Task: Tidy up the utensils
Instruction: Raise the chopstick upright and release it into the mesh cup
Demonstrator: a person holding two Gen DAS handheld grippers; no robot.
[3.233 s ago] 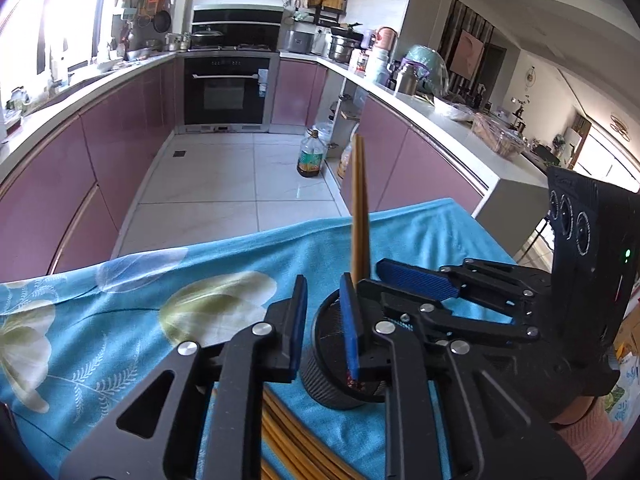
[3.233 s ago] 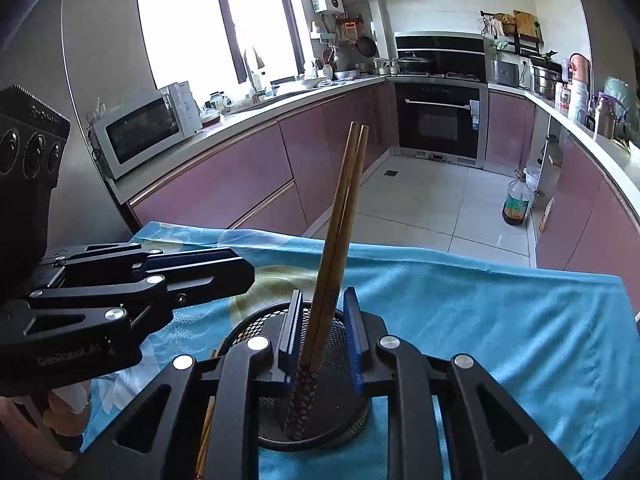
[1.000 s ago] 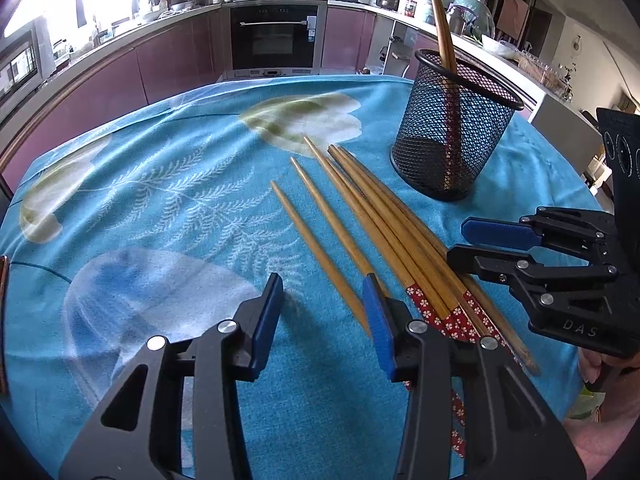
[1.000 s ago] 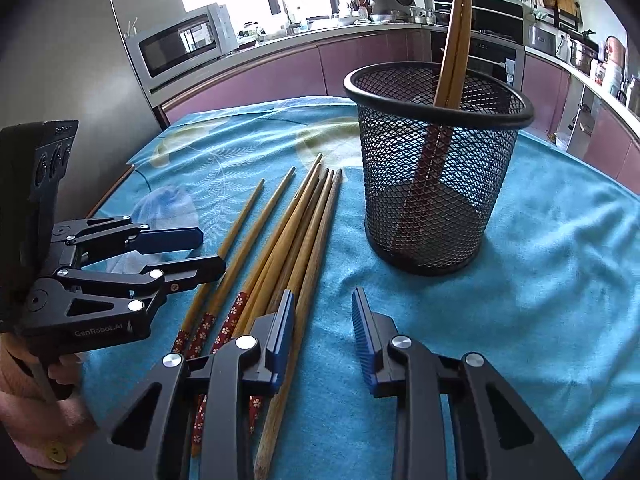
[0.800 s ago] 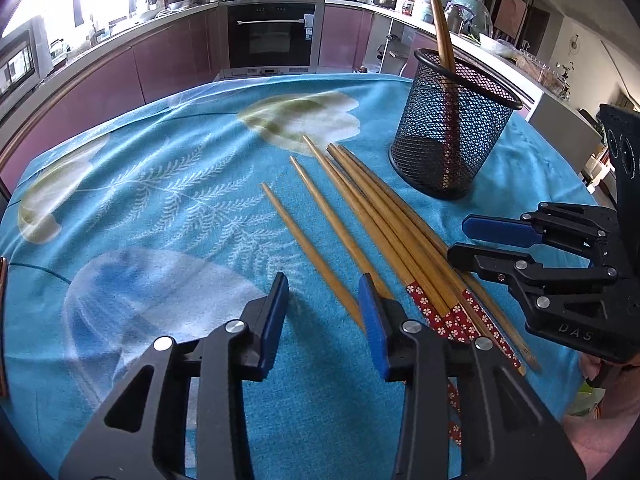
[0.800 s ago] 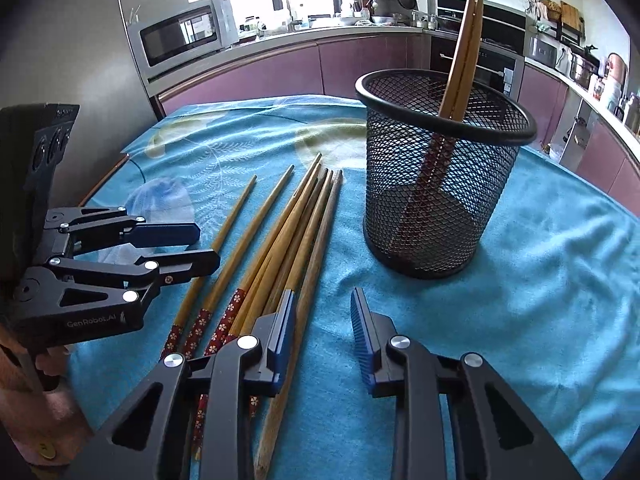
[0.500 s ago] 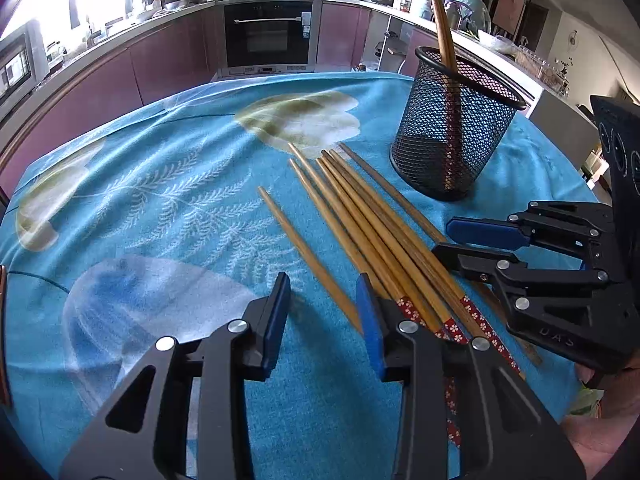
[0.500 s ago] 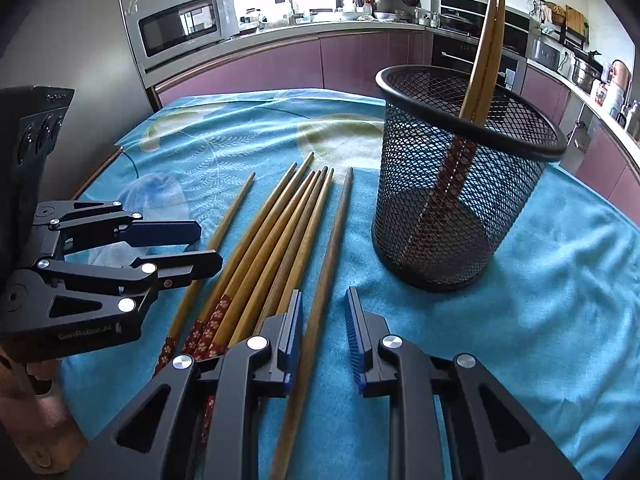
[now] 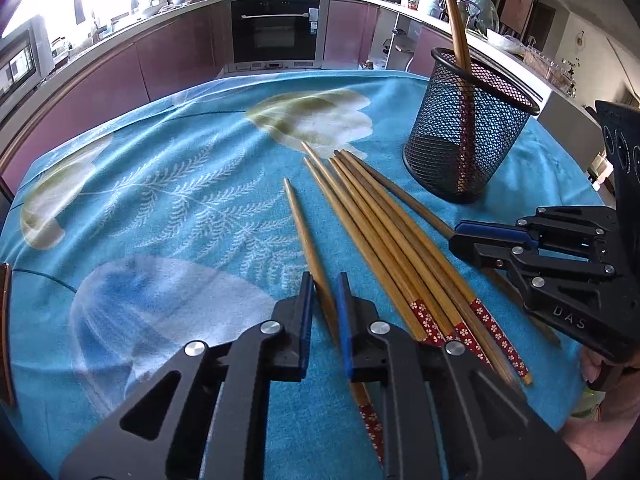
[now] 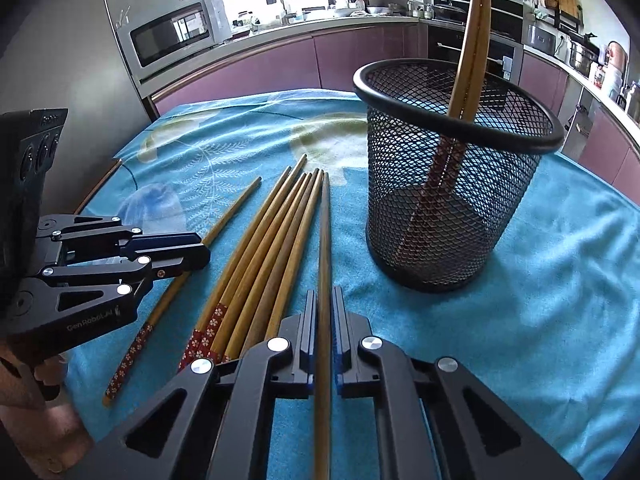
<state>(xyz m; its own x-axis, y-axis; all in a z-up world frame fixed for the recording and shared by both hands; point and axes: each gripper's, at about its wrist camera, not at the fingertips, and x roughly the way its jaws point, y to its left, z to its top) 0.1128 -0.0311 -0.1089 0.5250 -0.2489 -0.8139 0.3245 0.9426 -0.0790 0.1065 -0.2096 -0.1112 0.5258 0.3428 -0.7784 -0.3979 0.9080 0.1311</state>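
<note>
1. Gripping one chopstick each: right gripper (image 10: 323,344) fully clamped on the rightmost chopstick (image 10: 325,240); left gripper (image 9: 323,312) closing on the lone left chopstick (image 9: 306,236), pads about touching.
2. Both sticks lie flat on the cloth (image 9: 168,200), beside the pile (image 9: 384,224).
3. Suggest lifting level, clear of neighbours, then tipping patterned end down.
4. Mesh cup (image 10: 456,200) upright, holds two chopsticks (image 10: 474,40) leaning on its rim.

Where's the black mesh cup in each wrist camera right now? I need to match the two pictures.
Left wrist view: the mesh cup stands upper right, beyond the loose chopsticks.
Right wrist view: the mesh cup stands right of centre, close and large.
Shared landmark: the two chopsticks in the cup, leaning on its rim in both views.
</note>
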